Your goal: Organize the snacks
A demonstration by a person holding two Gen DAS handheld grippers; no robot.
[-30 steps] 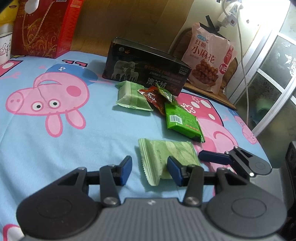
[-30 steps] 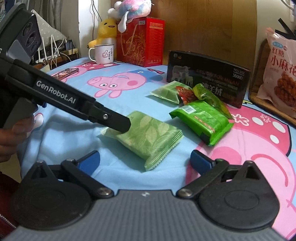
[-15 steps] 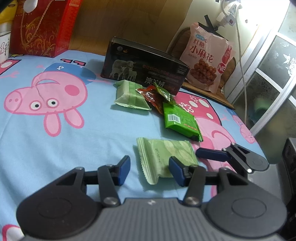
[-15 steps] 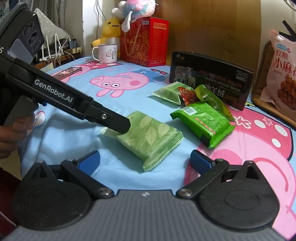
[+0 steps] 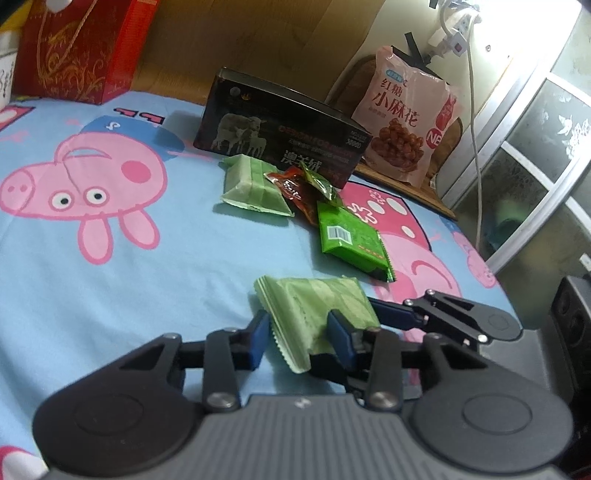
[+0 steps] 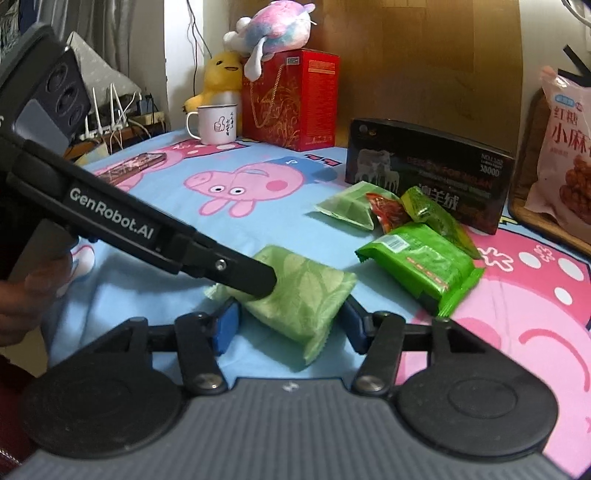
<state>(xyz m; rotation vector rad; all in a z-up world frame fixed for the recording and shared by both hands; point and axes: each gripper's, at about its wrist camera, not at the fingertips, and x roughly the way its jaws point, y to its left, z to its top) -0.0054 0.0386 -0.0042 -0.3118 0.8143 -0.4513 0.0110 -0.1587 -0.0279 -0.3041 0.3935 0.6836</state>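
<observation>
A pale green leaf-print snack packet [image 5: 317, 314] lies on the Peppa Pig sheet; it also shows in the right wrist view [image 6: 303, 299]. My left gripper [image 5: 301, 339] has closed onto one end of it, its blue pads touching both sides. My right gripper [image 6: 291, 325] has narrowed around the packet's other end, pads close to its sides. Further back lie a bright green packet [image 5: 351, 240], a red packet [image 5: 295, 192], a small green packet [image 5: 317, 181] and another pale green packet [image 5: 251, 188], in front of a black box [image 5: 280, 140].
A pink snack bag [image 5: 406, 118] leans at the back right on a wooden tray. A red gift box [image 6: 291, 99], a white mug [image 6: 214, 123] and plush toys [image 6: 273, 33] stand at the back left. The bed edge is to the right.
Both grippers have moved forward onto the pale green packet and their jaws have closed in, the left onto the packet, the right narrowing around it.
</observation>
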